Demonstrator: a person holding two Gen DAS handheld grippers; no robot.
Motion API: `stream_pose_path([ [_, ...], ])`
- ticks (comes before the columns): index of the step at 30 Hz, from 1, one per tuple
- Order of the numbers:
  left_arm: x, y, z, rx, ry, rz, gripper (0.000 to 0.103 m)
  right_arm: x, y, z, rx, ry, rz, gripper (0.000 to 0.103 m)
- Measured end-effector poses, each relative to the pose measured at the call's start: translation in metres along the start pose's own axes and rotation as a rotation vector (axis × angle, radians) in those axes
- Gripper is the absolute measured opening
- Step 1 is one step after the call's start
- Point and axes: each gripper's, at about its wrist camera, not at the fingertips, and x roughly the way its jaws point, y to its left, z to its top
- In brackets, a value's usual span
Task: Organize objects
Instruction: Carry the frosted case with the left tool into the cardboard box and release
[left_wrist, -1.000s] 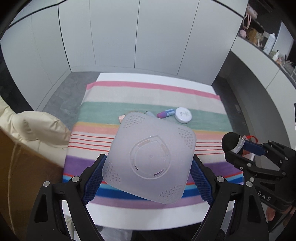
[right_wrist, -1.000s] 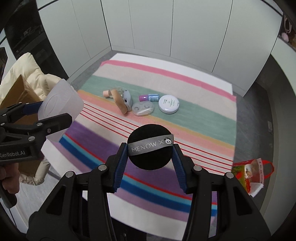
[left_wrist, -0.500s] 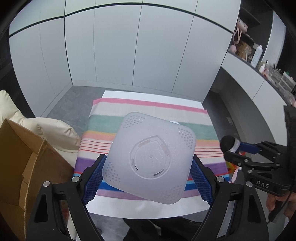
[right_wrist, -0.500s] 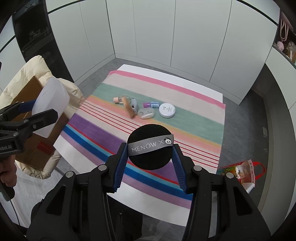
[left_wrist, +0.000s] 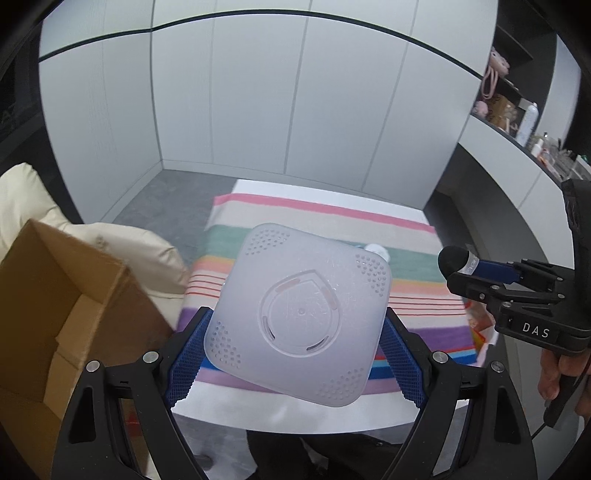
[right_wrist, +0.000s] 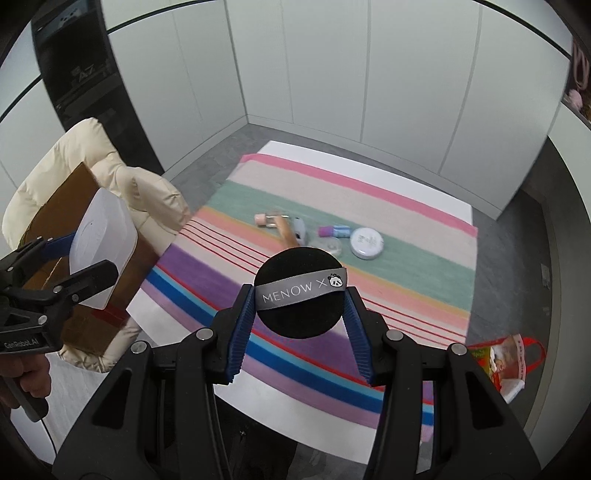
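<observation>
Left gripper (left_wrist: 295, 343) was clamped on white square container (left_wrist: 299, 317), held in air above near edge of striped cloth (left_wrist: 332, 214). Right gripper (right_wrist: 300, 308) was closed on black powder puff (right_wrist: 299, 295), also held aloft. Cardboard box (left_wrist: 55, 306) was seen at left. Farther on cloth: round white compact (right_wrist: 366, 242), small bottles (right_wrist: 334, 231).

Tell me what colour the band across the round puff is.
Grey band with white lettering, on the black puff; clearest in the right wrist view.
</observation>
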Motion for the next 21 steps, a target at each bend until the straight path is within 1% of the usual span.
stream_pose_path([
  [9, -0.017, 0.049, -0.012, -0.075, -0.034, 0.076, 0.088, 0.018, 0.051, 0.015, -0.072, 0.001, 0.054, 0.05],
  [16, -0.031, 0.079, -0.026, -0.11, -0.047, 0.137, 0.088, 0.024, 0.091, 0.024, -0.117, -0.008, 0.095, 0.05],
  [21, -0.042, 0.104, -0.036, -0.155, -0.053, 0.173, 0.088, 0.029, 0.123, 0.028, -0.162, -0.014, 0.128, 0.05],
])
